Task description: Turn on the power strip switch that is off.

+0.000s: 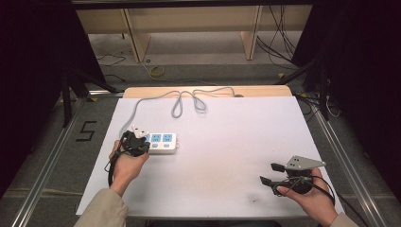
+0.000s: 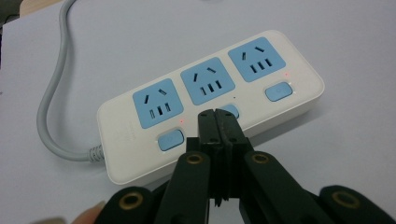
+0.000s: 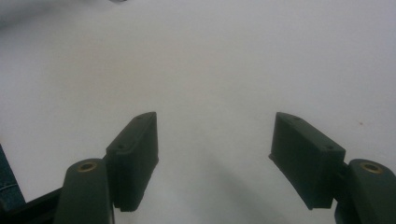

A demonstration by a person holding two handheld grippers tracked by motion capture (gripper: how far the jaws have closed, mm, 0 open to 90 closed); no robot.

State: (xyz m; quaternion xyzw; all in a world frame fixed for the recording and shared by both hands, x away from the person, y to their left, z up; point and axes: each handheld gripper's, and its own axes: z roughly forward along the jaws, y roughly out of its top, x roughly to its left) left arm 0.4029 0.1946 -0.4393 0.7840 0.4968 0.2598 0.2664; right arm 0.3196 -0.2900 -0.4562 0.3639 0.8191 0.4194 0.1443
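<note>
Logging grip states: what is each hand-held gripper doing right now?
Left hand-held gripper: shut, holding nothing, tips at the power strip.
Right hand-held gripper: open, empty.

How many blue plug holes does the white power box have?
3, in a row on the power strip: one near the grey cord, one in the middle, one at the far end. The shut left gripper hides none.

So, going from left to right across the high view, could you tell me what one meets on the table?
Left gripper → white power strip → bare stretch of table → right gripper.
</note>
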